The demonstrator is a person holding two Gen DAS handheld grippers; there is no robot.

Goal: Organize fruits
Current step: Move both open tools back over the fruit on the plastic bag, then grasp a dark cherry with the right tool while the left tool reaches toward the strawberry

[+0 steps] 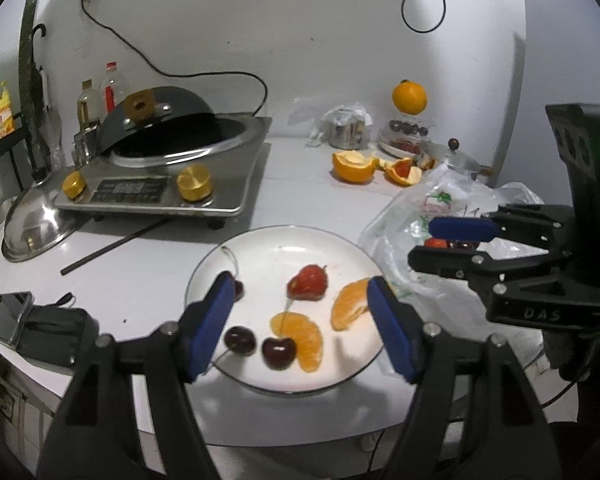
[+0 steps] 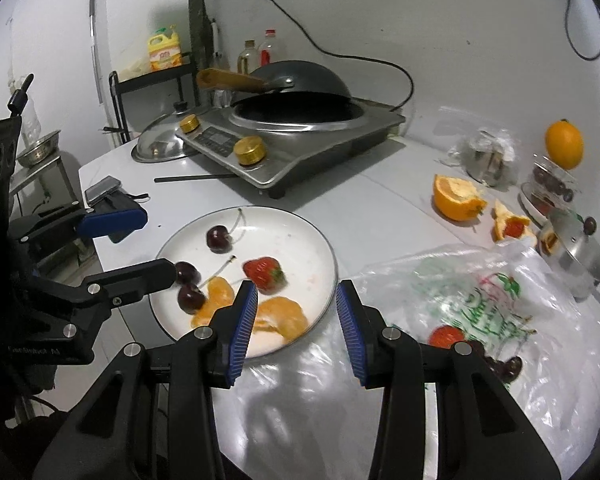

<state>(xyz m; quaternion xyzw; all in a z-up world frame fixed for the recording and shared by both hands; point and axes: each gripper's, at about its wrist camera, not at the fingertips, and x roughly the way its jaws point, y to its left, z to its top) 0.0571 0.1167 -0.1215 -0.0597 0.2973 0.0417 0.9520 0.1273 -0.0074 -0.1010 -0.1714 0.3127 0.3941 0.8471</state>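
White plate (image 1: 260,240): three cherries (image 1: 240,340), one strawberry (image 1: 307,282), two orange segments (image 1: 350,304). Left gripper (image 1: 300,320): one, fingers spread over the plate, holding nothing. Plastic bag (image 2: 480,300), right of plate: one strawberry, a few cherries. Right gripper (image 2: 296,324): one, fingers spread at the plate's edge, holding nothing.
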